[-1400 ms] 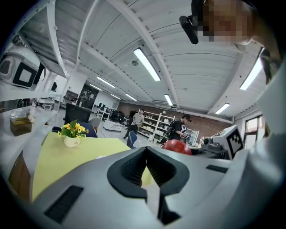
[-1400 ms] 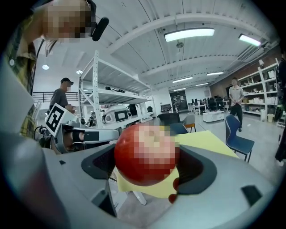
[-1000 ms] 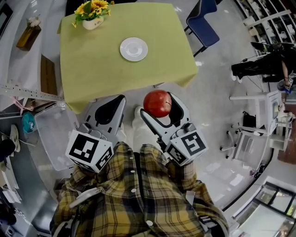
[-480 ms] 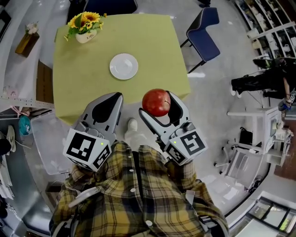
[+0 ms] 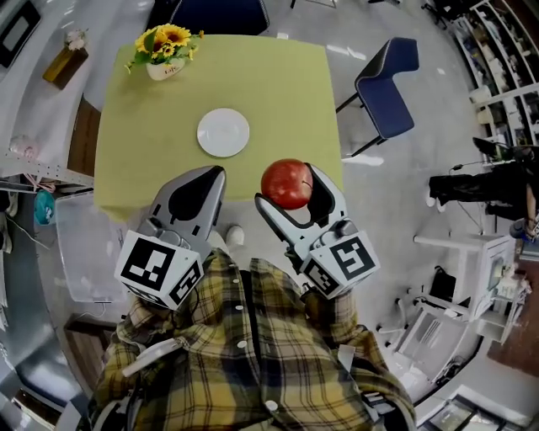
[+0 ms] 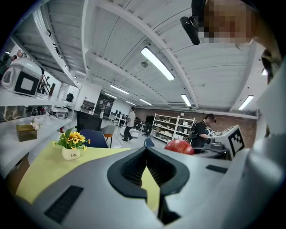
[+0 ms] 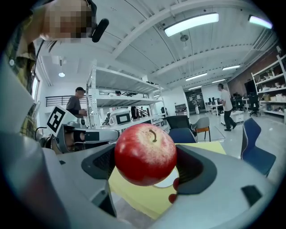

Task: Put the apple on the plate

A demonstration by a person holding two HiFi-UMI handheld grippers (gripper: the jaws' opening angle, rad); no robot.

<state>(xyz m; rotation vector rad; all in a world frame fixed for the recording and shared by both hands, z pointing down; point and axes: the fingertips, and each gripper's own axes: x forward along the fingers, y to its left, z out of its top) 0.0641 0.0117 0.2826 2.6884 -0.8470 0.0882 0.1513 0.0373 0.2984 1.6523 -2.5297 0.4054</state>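
Observation:
My right gripper (image 5: 289, 187) is shut on a red apple (image 5: 286, 183), held in the air above the near edge of the table (image 5: 278, 93) with the yellow-green cloth. In the right gripper view the apple (image 7: 145, 154) fills the space between the jaws, stem up. The white plate (image 5: 223, 132) lies bare in the middle of the table, beyond and left of the apple; a sliver of the plate (image 7: 164, 183) shows under the fruit. My left gripper (image 5: 212, 175) hangs beside the right one, shut and holding nothing, its tips touching (image 6: 145, 152).
A pot of sunflowers (image 5: 166, 46) stands at the table's far left corner. A blue chair (image 5: 386, 84) is off the right side, another chair (image 5: 221, 15) at the far side. A wooden bench (image 5: 82, 139) and a clear bin (image 5: 84, 244) flank the left.
The table has come closer under me. Both grippers now reach over its near edge, where earlier they hung over the floor. The apple stays held in the right gripper.

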